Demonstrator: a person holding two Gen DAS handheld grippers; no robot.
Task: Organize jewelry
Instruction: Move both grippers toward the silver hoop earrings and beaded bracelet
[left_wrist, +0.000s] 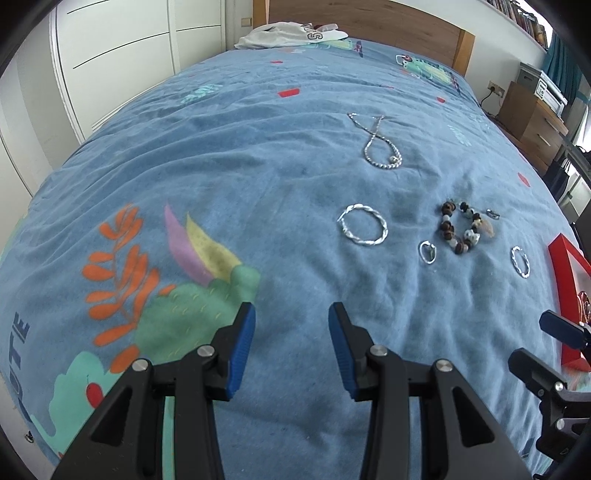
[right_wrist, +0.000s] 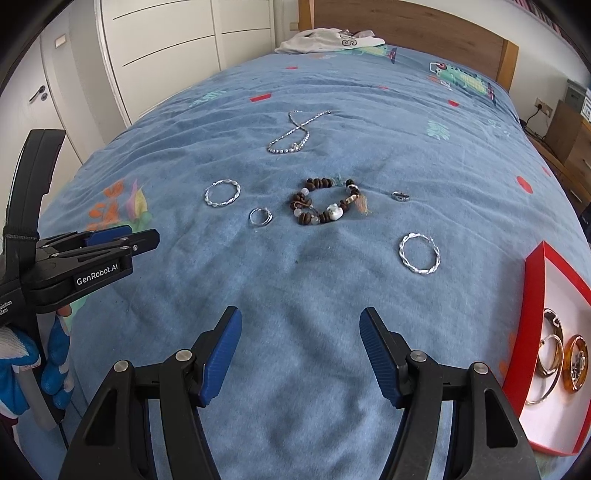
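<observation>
Both tongs, left (left_wrist: 291, 347) and right (right_wrist: 301, 354), gape empty above the bed (right_wrist: 295, 314). Jewelry lies spread ahead: twisted hoop (right_wrist: 419, 254) nearest right tongs, probably bound for red box (right_wrist: 532, 280) alongside.

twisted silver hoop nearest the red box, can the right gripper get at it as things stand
Probably yes. The twisted silver hoop lies flat and alone on the blue bedspread, with bare cloth between it and the right gripper, whose jaws stand open and empty.
</observation>
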